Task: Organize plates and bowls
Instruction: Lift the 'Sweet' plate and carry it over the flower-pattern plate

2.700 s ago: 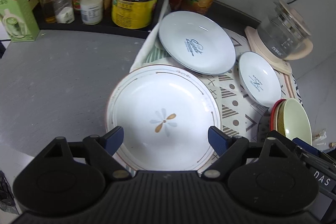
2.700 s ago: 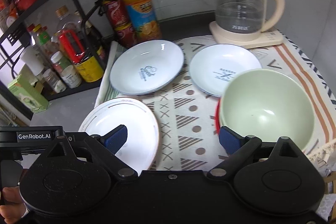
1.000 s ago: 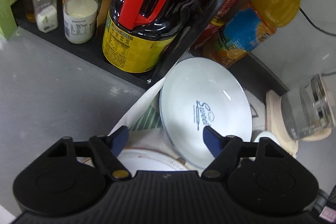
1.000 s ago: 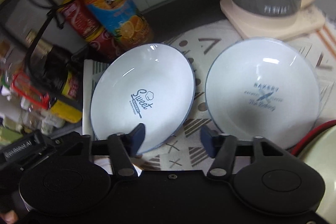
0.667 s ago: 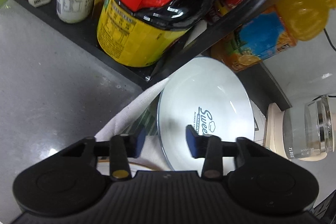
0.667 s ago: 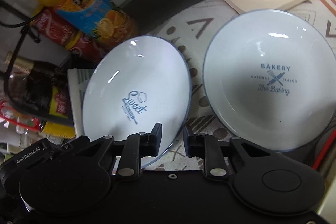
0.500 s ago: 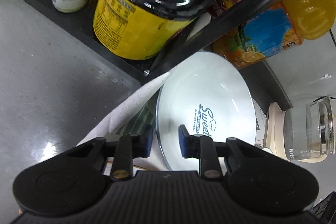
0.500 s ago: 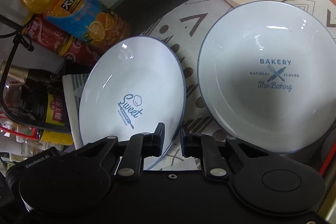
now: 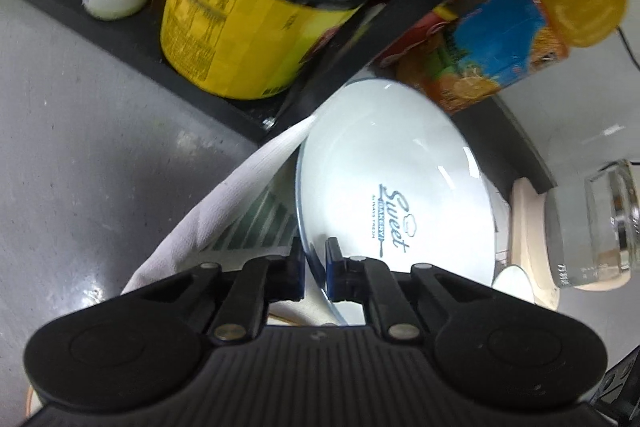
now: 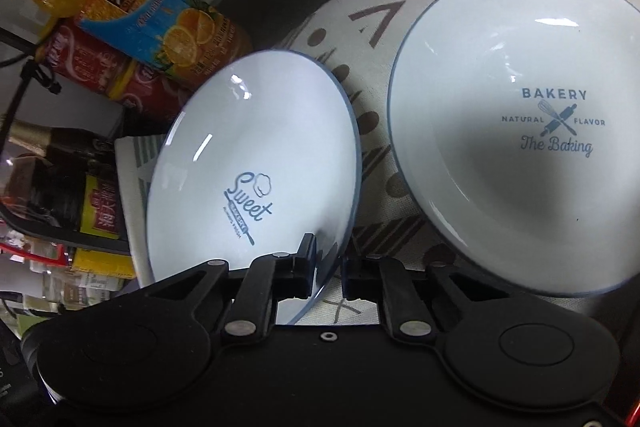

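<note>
Both grippers have been brought down onto the same dish, the shallow white ceramic plate with a thin blue rim and the blue word "Sweet" printed inside (image 9: 394,187), which a second ago was only framed between wide-open jaws. The jaws of the left gripper (image 9: 315,267) have just been closing and are now clamped on the plate's near-left rim, the rim being seen between the blue pads; the jaws of the right gripper (image 10: 330,267) have likewise just been closing and are pinched on the near-right rim of the same plate (image 10: 256,167). The plate is seen at the back of the patterned beige cloth (image 10: 372,131), with its far edge near the orange juice bottle (image 10: 132,3) and the red cans (image 10: 100,75), just beside the black rack holding the large yellow-labelled dark bottle (image 9: 248,39); whether its base is off the cloth cannot be told. The matching white ceramic plate marked "BAKERY" (image 10: 520,131) lies close to the right, apart from it and untouched. It is judged that the grasp is now complete, so a two-handed lift is likely the next step, with the "Sweet" plate probably to be stacked with its twin. Care is called for, since the rim is thin and glazed and may slip if the two grips are not raised together.
</note>
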